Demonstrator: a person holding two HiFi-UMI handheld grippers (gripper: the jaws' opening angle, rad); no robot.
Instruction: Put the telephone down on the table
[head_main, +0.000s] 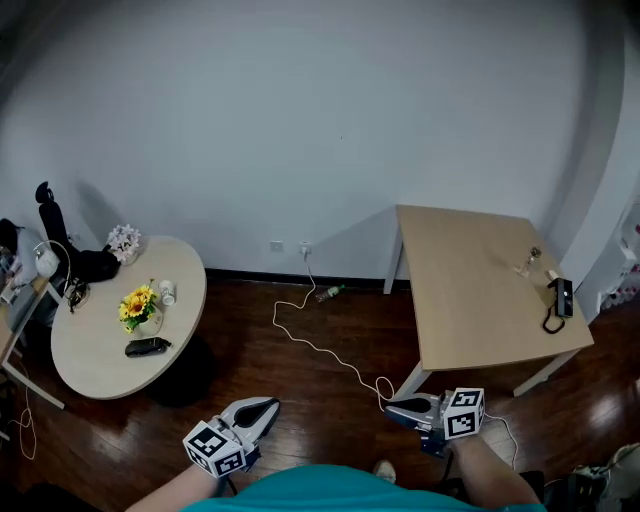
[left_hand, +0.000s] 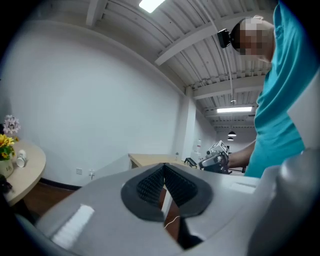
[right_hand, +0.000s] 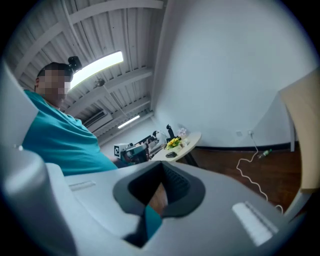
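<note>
**Both grippers empty, telephone out on the far tabletop**

My left gripper is pressed together on nothing, and so is my right gripper. I hold them low and roughly level, tips turned toward each other, since neither has anything to carry. The telephone lies near the right edge of the rectangular tabletop, well apart from both grippers, its cord looped beside it. I judge it is already set down.
</note>
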